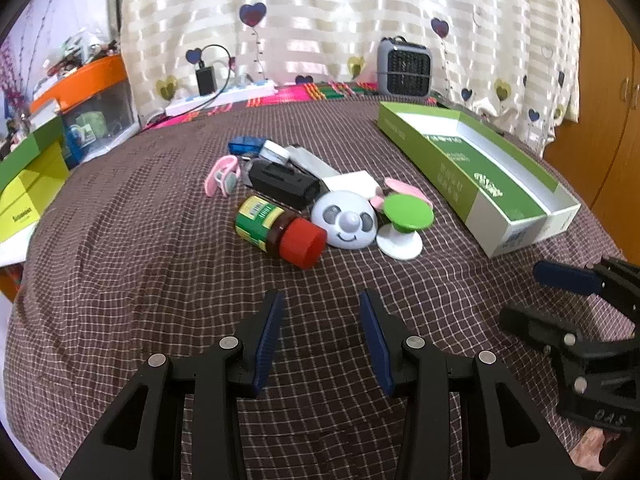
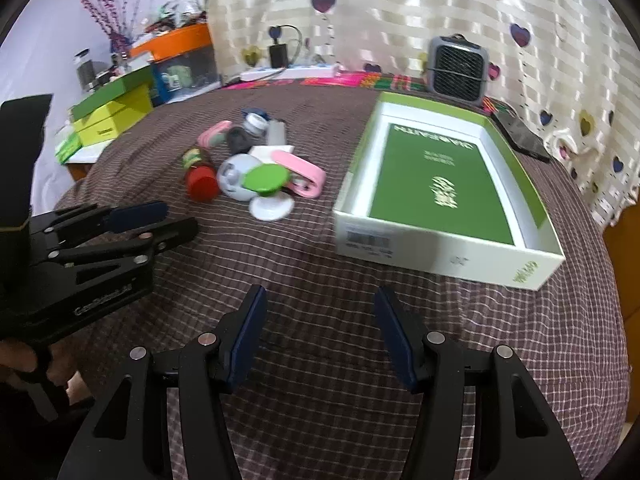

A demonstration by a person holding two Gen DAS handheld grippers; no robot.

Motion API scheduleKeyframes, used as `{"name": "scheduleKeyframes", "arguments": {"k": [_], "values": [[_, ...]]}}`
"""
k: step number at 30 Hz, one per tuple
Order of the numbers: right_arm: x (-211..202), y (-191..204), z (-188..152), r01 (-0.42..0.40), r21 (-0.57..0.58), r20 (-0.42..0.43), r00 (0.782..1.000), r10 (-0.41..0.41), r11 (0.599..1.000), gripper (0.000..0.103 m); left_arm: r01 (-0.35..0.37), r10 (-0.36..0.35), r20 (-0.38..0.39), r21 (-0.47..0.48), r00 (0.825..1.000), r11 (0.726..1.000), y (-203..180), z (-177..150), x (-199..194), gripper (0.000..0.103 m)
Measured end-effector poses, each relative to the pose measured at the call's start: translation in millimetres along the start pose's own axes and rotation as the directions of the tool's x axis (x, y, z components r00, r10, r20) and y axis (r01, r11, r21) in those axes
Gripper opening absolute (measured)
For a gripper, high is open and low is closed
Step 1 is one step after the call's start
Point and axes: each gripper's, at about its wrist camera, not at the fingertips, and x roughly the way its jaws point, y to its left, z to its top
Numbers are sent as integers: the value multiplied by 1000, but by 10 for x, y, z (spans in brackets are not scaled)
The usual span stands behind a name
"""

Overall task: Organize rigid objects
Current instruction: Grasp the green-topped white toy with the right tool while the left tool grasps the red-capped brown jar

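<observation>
A pile of small objects lies mid-table: a red-capped jar on its side, a white panda-face dome, a green-and-white stand, a black case and a pink clip. An open green-and-white box lies to the right, with nothing inside it. My left gripper hovers open just short of the jar. My right gripper is open over bare cloth, near the box's front wall. Each gripper shows in the other's view, the right one and the left one.
A brown checked cloth covers the table. A grey fan heater and a power strip stand at the back by the curtain. Green and yellow boxes and an orange-lidded bin sit at the left. A person's hand holds the left gripper.
</observation>
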Motion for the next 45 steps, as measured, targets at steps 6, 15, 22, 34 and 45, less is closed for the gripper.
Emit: {"name": "scheduleKeyframes", "arguments": {"k": [6, 15, 22, 34, 45], "values": [[-44, 173, 92, -47, -50, 26, 998, 48, 998, 57, 35, -34, 32, -56, 999, 998, 170, 45, -52, 40], [3, 278, 282, -73, -73, 50, 996, 77, 995, 57, 101, -96, 55, -113, 994, 988, 321, 129, -33, 40], [62, 260, 401, -75, -67, 56, 995, 79, 995, 57, 157, -154, 34, -188, 988, 970, 376, 211, 101, 40], [197, 254, 491, -85, -69, 42, 995, 88, 994, 57, 164, -165, 18, -253, 986, 953, 418, 360, 320, 40], [289, 268, 548, -88, -71, 26, 996, 91, 994, 53, 138, -144, -6, -241, 990, 961, 494, 410, 425, 35]]}}
